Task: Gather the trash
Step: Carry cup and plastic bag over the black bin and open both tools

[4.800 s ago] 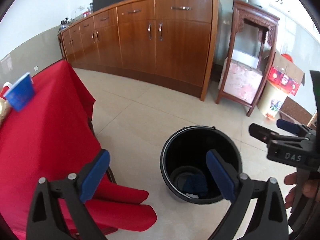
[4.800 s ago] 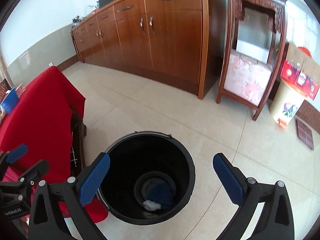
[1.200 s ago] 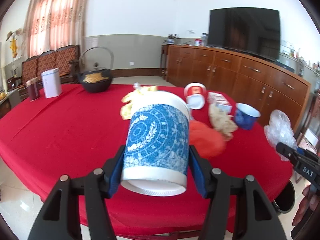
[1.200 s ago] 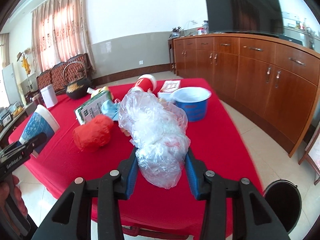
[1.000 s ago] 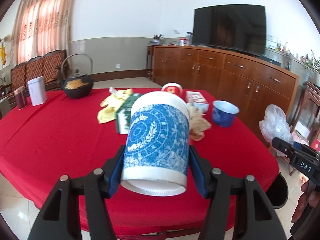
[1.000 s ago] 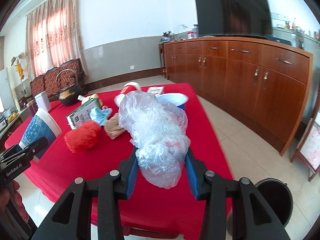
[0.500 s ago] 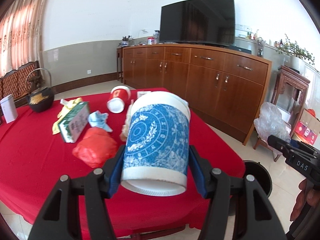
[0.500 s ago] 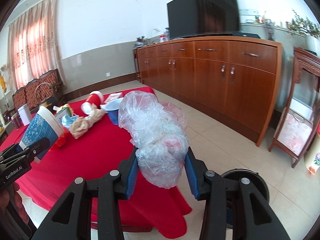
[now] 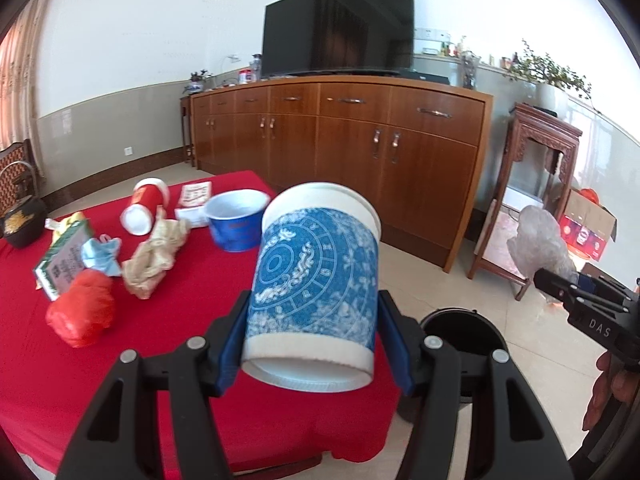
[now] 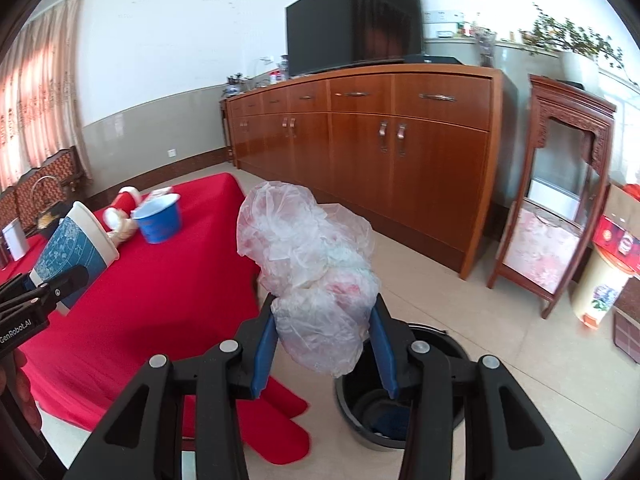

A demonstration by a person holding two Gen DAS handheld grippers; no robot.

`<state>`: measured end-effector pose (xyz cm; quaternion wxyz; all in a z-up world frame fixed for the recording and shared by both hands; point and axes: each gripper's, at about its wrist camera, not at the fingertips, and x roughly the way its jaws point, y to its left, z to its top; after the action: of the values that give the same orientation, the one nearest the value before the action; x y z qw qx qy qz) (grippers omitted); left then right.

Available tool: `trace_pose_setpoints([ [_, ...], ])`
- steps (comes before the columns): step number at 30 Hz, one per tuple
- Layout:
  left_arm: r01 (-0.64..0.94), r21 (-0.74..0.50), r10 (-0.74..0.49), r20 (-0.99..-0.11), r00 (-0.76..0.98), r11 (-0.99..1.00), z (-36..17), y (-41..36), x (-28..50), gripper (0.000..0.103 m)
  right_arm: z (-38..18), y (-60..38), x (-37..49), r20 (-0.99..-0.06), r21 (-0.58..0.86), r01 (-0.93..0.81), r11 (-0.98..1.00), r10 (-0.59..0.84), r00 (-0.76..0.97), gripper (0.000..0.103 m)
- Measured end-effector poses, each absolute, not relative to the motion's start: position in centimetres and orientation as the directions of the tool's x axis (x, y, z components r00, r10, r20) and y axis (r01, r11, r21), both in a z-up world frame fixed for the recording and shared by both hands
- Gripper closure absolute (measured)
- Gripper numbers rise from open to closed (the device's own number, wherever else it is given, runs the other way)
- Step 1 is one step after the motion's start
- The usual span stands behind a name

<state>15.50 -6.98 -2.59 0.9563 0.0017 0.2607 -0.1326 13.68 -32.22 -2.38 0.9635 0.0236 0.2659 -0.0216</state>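
A long wooden sideboard [image 9: 340, 148] ran along the white wall [image 9: 152, 24], with a dark television [image 9: 338, 36] standing on it. Just beside its right end stood a carved wooden stand [image 10: 560, 200]. Pale floor tiles [image 10: 500, 320] gleamed in daylight, and patterned curtains [image 10: 36, 112] hung at the left.

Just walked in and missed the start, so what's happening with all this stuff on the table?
A person is clearing trash with a handheld gripper in each hand. The left gripper is shut on a blue paper cup, the right gripper on a crumpled plastic bag. Both are near the black bin on the floor beside the red table. A red bag, wrappers and a blue bowl are on the table.
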Motion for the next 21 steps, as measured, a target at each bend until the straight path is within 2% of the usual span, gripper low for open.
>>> trace_pose_setpoints([
  [13,0.471,-0.059,-0.424,-0.545,0.723,0.88,-4.3,-19.0,16.7,0.042,-4.9,-40.8,12.6,-0.568,-0.016,0.097,0.995,-0.089,0.818,0.058],
  [21,0.537,-0.068,-0.466,-0.596,0.654,0.841,-7.7,-24.2,18.2,0.042,-8.3,-45.2,13.7,-0.623,-0.054,0.052,0.997,-0.074,0.779,0.058],
])
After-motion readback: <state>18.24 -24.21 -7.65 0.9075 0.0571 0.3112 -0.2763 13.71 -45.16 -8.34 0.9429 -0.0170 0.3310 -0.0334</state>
